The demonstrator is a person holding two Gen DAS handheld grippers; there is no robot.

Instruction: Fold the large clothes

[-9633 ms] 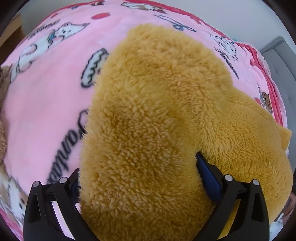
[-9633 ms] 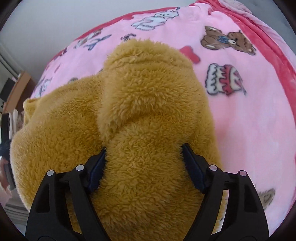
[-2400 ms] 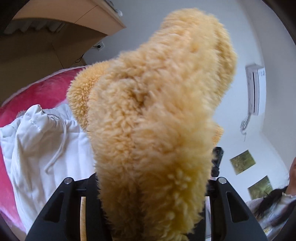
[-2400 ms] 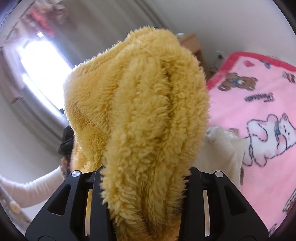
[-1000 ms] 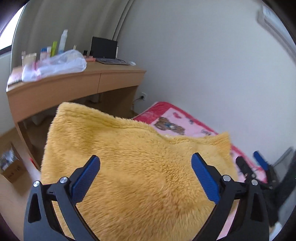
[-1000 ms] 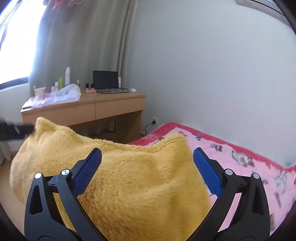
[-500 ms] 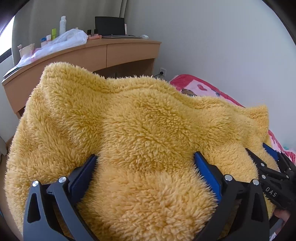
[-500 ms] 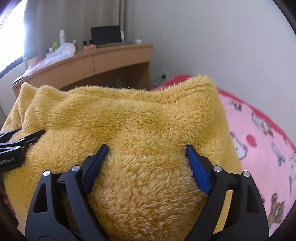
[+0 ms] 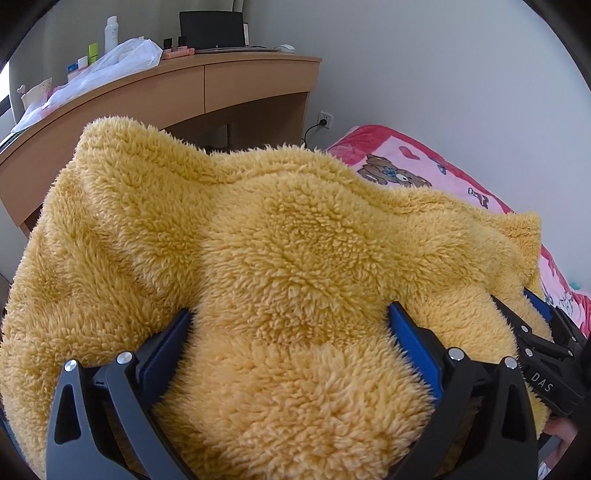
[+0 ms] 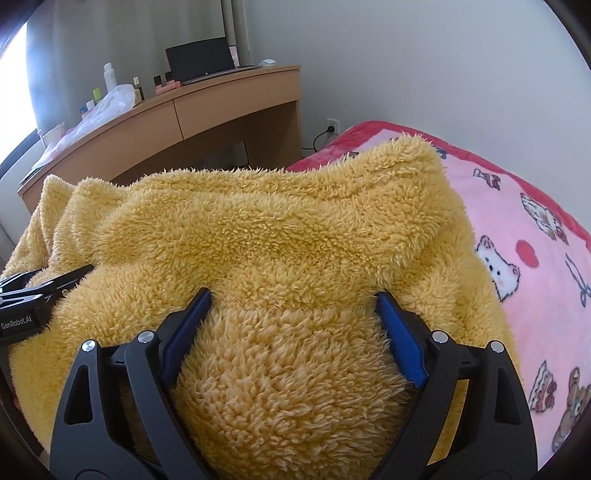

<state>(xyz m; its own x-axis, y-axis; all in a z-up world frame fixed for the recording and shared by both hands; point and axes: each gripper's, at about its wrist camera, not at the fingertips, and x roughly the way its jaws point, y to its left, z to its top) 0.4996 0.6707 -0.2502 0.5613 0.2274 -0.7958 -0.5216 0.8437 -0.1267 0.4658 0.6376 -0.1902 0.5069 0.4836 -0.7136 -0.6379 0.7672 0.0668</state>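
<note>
Writing: "DAS" on the right gripper (image 9: 541,325) as seen at the left camera's right edge; "GenRobot.AI" on the left gripper (image 10: 40,286) at the right camera's left edge.
Fleece (image 9: 280,251): yellow, fluffy, heaped on the pink blanket (image 10: 524,236) at the bed's near end, filling both views.
Left gripper: jaws wide apart, fleece bulging between the blue pads (image 9: 413,347), not pinched.
Right gripper: jaws likewise spread, pile pressed between its pads (image 10: 400,336).
Blanket: printed with bears and cats; its script is too small to read.
Behind: wooden desk (image 10: 207,110) with a laptop (image 10: 201,59), bottles (image 9: 110,35) and a plastic bag (image 9: 110,64); wall socket (image 9: 324,120).
Blocking: fleece hides most of the bed.
</note>
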